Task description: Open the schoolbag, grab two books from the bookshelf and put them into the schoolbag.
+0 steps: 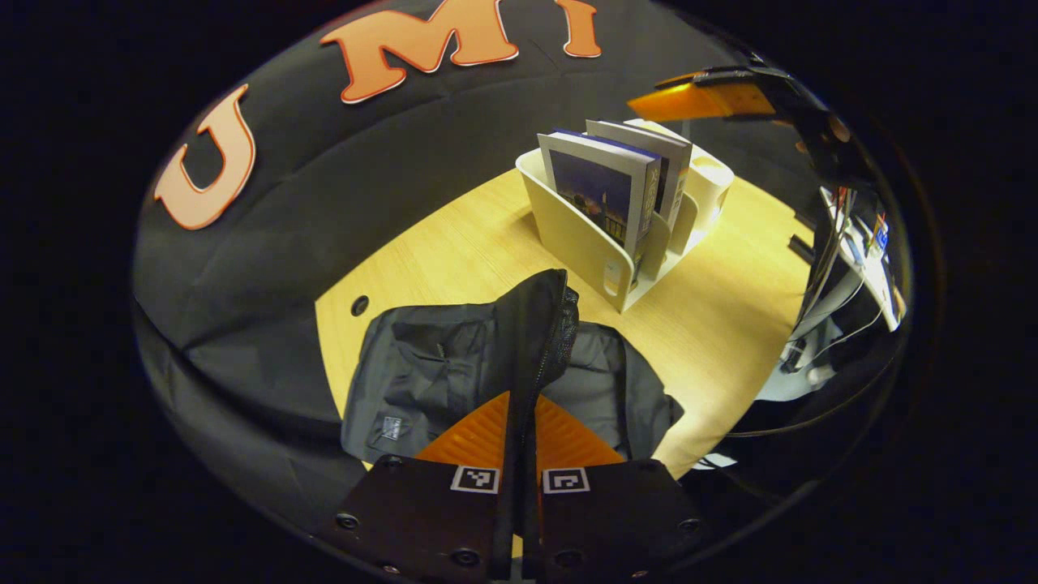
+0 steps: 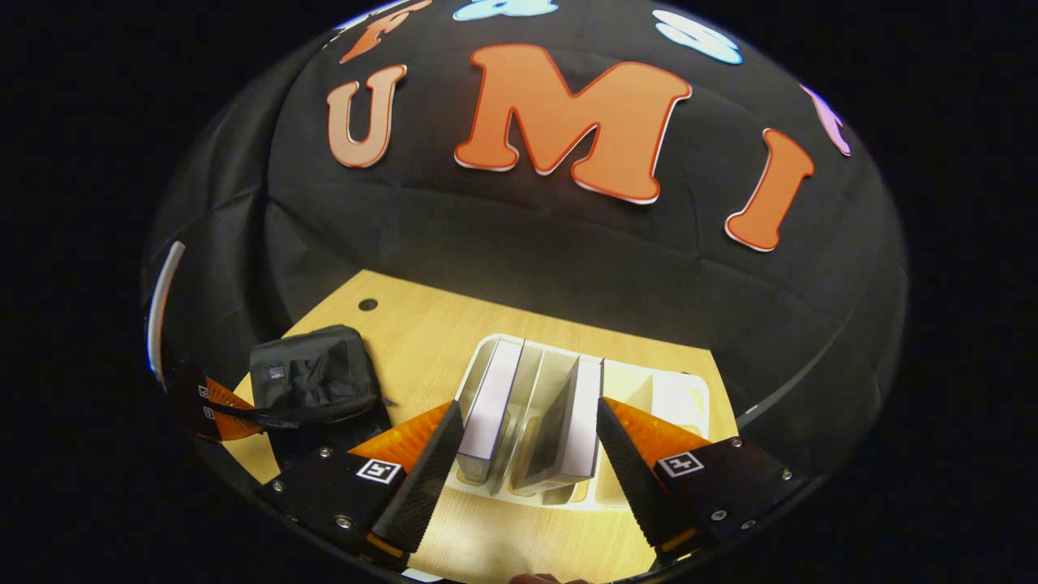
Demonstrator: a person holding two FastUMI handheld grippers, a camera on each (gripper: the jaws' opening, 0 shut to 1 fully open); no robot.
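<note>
The dark grey schoolbag (image 1: 422, 365) lies on the wooden table (image 1: 454, 251). My left gripper (image 1: 523, 405) is shut on the bag's zippered flap (image 1: 543, 324) and holds it raised, so the bag gapes open. Behind it stands a white bookshelf (image 1: 576, 243) with two upright books (image 1: 604, 195) (image 1: 649, 150). In the right gripper view my right gripper (image 2: 529, 405) hangs open just above the bookshelf (image 2: 673, 397), its fingers straddling both books (image 2: 491, 405) (image 2: 580, 422) without touching them. The bag (image 2: 316, 381) and left gripper (image 2: 215, 405) show at the left there. The right gripper (image 1: 689, 101) hovers over the shelf.
A round cable hole (image 1: 359, 305) sits in the table near the wall, left of the bag. Cables and equipment (image 1: 851, 268) crowd the area beyond the table's right edge. The black cloth wall runs close behind the bookshelf.
</note>
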